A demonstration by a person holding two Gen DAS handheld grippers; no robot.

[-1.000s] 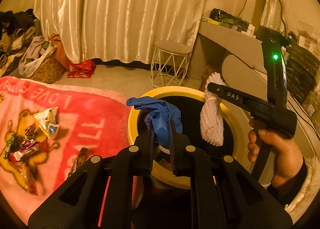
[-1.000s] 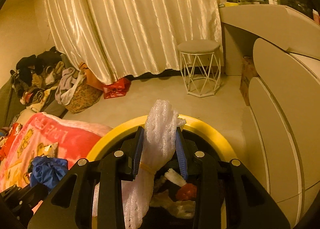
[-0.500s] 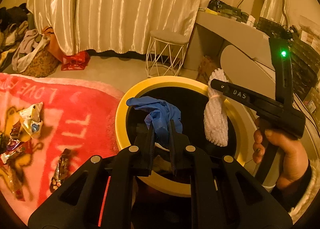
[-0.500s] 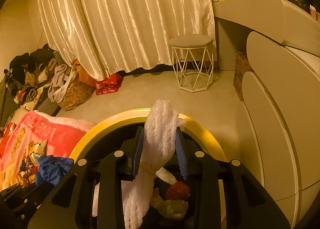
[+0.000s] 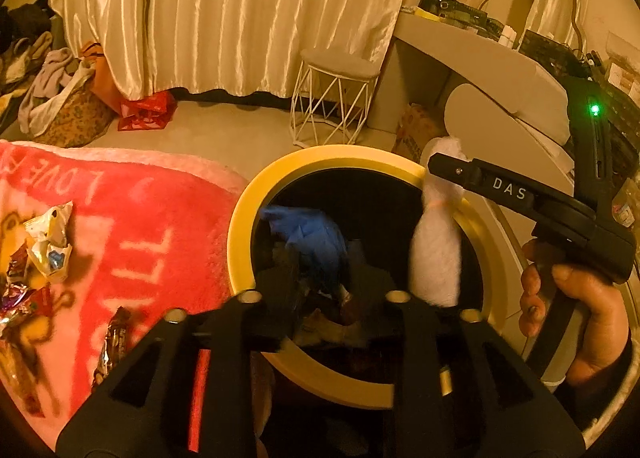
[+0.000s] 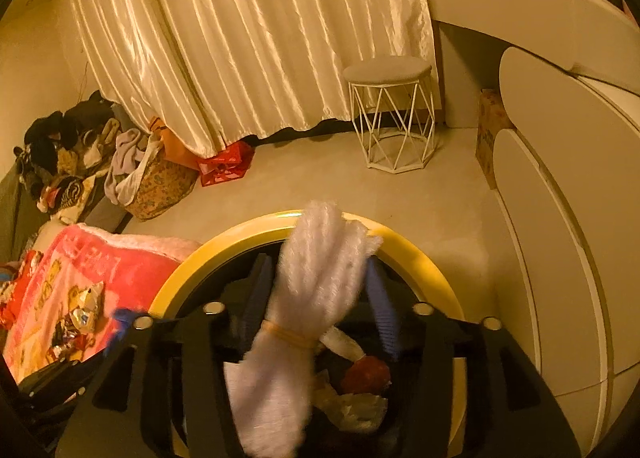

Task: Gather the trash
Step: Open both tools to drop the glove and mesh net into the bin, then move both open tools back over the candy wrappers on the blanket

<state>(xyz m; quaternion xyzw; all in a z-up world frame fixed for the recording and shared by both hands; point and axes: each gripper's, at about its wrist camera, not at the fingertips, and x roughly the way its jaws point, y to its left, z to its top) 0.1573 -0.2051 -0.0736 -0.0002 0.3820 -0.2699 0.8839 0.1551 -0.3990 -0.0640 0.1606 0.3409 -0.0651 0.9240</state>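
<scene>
A bin with a yellow rim (image 5: 240, 242) stands open beside the pink blanket (image 5: 140, 238). My left gripper (image 5: 326, 284) hangs over it. Its jaws are opening, and the blue glove (image 5: 312, 242) sits loose and blurred between them, over the bin's dark mouth. My right gripper (image 6: 318, 298) is over the bin's far side. Its jaws are opening too, and the white foam bundle (image 6: 316, 278), tied with a band, slips between the blue pads (image 6: 382, 318). Crumpled snack wrappers (image 5: 50, 242) lie on the blanket.
A person's hand (image 5: 580, 318) holds the right gripper's handle. The bin holds more trash (image 6: 366, 374). A white wire stool (image 5: 336, 101) stands before the curtain, a white dresser (image 5: 480, 69) is at the right, and clothes (image 5: 48, 89) and a red bag (image 5: 148, 113) are at the left.
Both pairs of jaws have spread from their grip. The blue glove and the foam bundle have sunk lower toward the bin. The left gripper has moved in closer over the bin.
</scene>
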